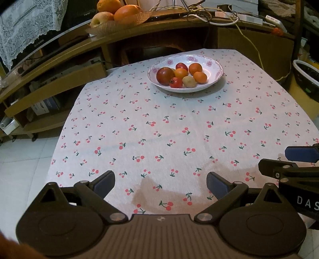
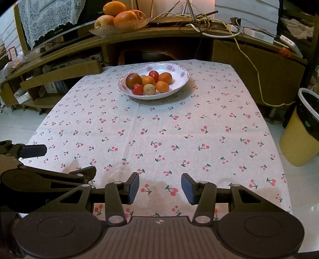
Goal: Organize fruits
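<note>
A wooden shelf unit (image 2: 59, 69) stands behind the cloth-covered table (image 2: 159, 139) on a white tiled floor (image 2: 12, 123).

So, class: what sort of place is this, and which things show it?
Probably a home living room: a cherry-print tablecloth under a floral bowl of fruit, a wooden media shelf strewn with cables, and a lace cover.

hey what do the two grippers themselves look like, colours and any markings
Both match: the left gripper and right gripper have black linkage arms, silver pivot pins, blue finger pads, round black side discs and a ribbed grey-brown body. White letters "DAS" show on one.
</note>
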`<state>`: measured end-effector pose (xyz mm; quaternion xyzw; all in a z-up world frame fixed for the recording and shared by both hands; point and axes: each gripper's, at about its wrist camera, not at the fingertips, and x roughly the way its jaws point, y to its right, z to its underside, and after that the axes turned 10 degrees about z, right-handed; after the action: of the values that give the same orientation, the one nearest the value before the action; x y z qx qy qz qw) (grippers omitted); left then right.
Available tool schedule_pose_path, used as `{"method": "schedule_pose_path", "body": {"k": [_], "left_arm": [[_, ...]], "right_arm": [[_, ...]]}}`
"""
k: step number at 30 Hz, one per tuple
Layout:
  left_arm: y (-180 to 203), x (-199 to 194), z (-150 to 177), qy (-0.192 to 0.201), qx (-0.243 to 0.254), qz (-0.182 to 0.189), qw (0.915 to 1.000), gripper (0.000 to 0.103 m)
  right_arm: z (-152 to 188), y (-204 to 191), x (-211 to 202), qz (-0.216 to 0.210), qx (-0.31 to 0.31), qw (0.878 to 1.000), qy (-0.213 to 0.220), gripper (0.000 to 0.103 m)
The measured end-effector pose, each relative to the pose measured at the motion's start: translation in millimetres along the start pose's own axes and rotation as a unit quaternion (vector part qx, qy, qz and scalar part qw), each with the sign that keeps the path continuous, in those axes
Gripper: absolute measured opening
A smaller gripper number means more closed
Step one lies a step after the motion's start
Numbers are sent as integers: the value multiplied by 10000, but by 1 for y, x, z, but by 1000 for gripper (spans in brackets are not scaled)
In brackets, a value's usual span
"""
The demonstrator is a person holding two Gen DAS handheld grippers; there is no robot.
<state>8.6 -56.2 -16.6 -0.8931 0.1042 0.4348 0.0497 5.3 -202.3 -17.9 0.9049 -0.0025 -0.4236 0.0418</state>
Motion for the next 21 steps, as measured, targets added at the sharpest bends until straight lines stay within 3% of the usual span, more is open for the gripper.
{"method": "schedule_pose_path", "body": {"k": [21], "left_arm": [[2,0,1,53,87,-63,9999,103]], "right_arm": [[-1,-1,1,67,-52,10000,23,50]]}}
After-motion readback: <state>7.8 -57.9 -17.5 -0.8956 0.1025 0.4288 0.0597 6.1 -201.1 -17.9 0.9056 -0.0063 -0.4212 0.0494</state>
